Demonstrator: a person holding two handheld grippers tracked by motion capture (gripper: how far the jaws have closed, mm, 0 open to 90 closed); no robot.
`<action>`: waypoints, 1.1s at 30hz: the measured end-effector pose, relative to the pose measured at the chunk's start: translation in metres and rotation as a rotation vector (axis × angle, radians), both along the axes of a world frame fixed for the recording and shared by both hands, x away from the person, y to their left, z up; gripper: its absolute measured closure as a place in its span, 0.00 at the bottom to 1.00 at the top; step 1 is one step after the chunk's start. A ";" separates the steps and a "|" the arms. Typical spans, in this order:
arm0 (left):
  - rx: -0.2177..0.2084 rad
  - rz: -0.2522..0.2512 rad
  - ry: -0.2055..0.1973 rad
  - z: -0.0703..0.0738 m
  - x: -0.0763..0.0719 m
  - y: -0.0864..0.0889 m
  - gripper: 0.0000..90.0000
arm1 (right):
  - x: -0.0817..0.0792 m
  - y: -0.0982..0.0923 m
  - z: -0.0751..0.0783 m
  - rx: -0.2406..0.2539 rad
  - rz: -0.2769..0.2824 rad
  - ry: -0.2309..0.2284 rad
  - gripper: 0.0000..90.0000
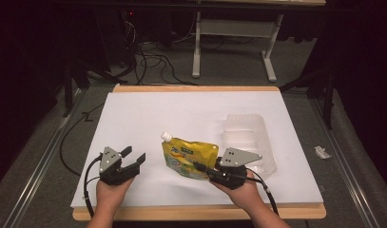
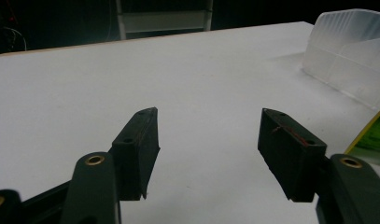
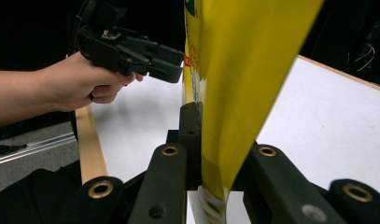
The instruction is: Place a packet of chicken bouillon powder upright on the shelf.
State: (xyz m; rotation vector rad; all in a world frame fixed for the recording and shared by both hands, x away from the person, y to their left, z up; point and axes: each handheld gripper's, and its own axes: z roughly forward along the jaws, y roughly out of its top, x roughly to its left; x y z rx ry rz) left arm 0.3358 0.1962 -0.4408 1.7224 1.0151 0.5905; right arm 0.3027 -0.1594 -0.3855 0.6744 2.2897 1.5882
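Note:
A yellow spouted drink pouch (image 1: 187, 157) with a white cap hangs slightly raised over the white table sheet (image 1: 148, 118). My right gripper (image 1: 202, 168) is shut on the pouch's lower right edge; in the right gripper view the yellow pouch (image 3: 243, 70) stands pinched between the two black jaws. My left gripper (image 1: 134, 156) hovers at the front left, open and empty, a short way left of the pouch. Its black pads (image 2: 141, 144) stand wide apart over bare sheet, with a sliver of the pouch (image 2: 372, 137) at the right edge.
A clear plastic tray (image 1: 248, 137) lies right of the pouch, behind my right gripper, and shows as a translucent tray (image 2: 351, 60) in the left gripper view. The wooden table edge (image 1: 196, 211) runs along the front. Cables and a table frame sit on the floor beyond.

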 end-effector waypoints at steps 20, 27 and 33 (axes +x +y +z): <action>0.054 -0.041 0.032 -0.002 -0.001 -0.003 0.31 | 0.005 -0.034 0.020 0.026 -0.019 -0.025 0.92; 0.037 -0.022 0.031 -0.002 -0.001 -0.001 0.31 | 0.010 -0.060 0.032 0.045 -0.061 -0.023 0.92; 0.032 -0.017 0.036 -0.004 0.002 -0.001 0.32 | 0.017 -0.094 0.045 0.041 -0.103 -0.025 0.92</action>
